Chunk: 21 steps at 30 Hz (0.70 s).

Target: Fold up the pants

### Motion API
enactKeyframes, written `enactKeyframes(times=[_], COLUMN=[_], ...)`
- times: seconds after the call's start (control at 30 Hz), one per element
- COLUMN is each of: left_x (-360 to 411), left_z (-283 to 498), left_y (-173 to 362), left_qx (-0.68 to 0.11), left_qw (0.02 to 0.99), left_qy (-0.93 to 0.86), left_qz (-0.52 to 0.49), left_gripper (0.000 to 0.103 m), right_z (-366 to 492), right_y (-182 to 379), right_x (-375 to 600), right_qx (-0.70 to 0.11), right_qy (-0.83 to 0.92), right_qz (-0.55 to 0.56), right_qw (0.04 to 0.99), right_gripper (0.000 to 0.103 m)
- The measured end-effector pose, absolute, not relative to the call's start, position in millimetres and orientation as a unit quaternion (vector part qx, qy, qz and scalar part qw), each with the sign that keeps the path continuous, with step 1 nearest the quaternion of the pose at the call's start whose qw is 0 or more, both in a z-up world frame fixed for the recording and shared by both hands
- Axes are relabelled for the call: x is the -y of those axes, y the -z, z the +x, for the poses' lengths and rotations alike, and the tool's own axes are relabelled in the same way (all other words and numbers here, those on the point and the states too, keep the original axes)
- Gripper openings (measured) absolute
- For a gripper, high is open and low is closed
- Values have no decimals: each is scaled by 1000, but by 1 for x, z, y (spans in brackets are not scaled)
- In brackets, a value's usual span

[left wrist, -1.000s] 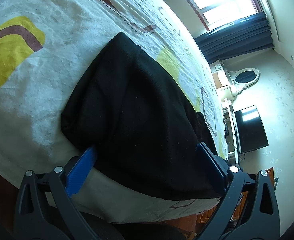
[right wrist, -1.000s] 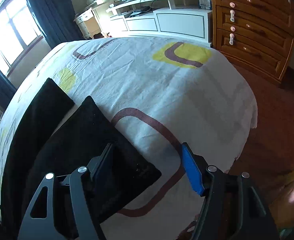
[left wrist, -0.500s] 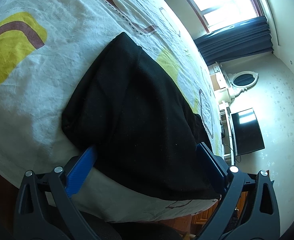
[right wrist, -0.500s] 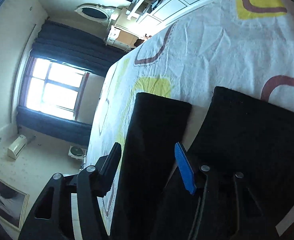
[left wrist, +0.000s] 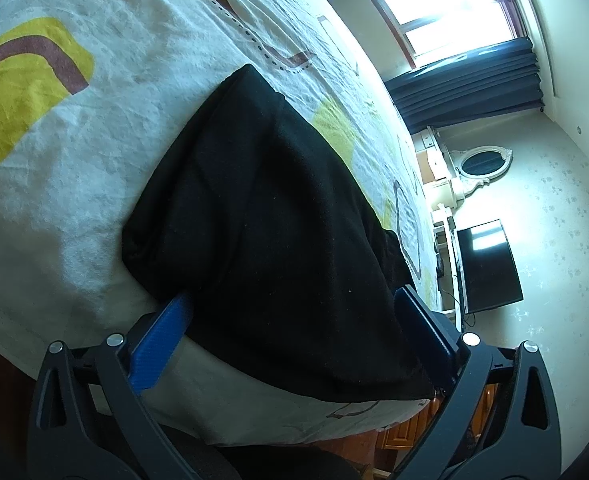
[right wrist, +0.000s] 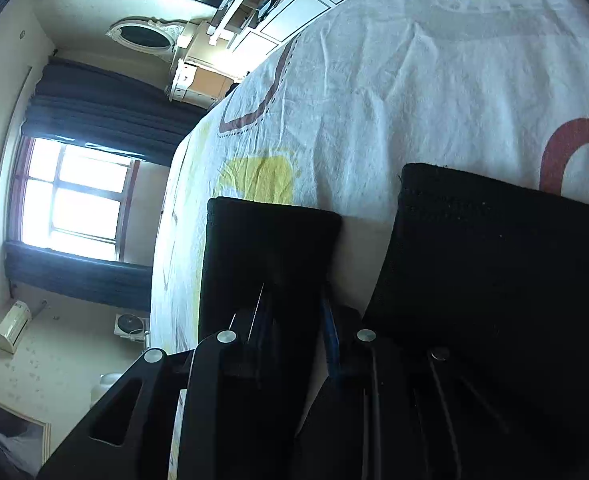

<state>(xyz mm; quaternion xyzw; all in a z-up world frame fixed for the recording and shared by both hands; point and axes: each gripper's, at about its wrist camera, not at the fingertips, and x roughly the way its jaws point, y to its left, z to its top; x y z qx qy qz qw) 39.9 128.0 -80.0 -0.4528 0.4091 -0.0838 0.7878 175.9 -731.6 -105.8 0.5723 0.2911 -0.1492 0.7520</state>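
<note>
On the bed, covered by a white sheet printed with yellow and maroon shapes, black pants lie spread flat near the mattress edge.

Left wrist view: the waist end of the pants faces the camera and reaches almost to the edge of the bed. The left gripper hovers at this end with its jaws standing wide. One blue pad sits at the left border of the fabric; the opposite finger sits at the right border. The cloth lies between the fingers, but neither pad presses on it (no fabric is gathered or lifted).

Right wrist view: two pant legs run away from the camera, their hems apart, with a strip of sheet showing between them. The right gripper is at the left leg. Its jaws have just been closing and now stand narrow, with the black cloth of that leg between them. The pads appear to pinch the fabric, though the dark cloth hides the exact contact. The right leg lies flat just beside the gripper, untouched.

Background: a window with dark curtains, an oval mirror and a television on the far wall.
</note>
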Motion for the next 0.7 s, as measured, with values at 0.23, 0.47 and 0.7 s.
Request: enactKeyframes(times=[0.23,0.47,0.7], left_x=[-128,-130,-133], left_z=[39,36,36], left_y=[80,81,81], left_qx=[-411,-407,-412], left_qw=[787,784,774], left_qy=[88,92,91], left_qz=[-453,-460,-472], left_gripper=[100,100,100], right_z=[188,171,79], right_y=[110,68,6], right_x=[732,721,737], right_qx=[-291,-248,-179], right_qy=[164,116,120], right_qz=[567,547,526], right_qw=[753,791,823], right_gripper=[38,8,6])
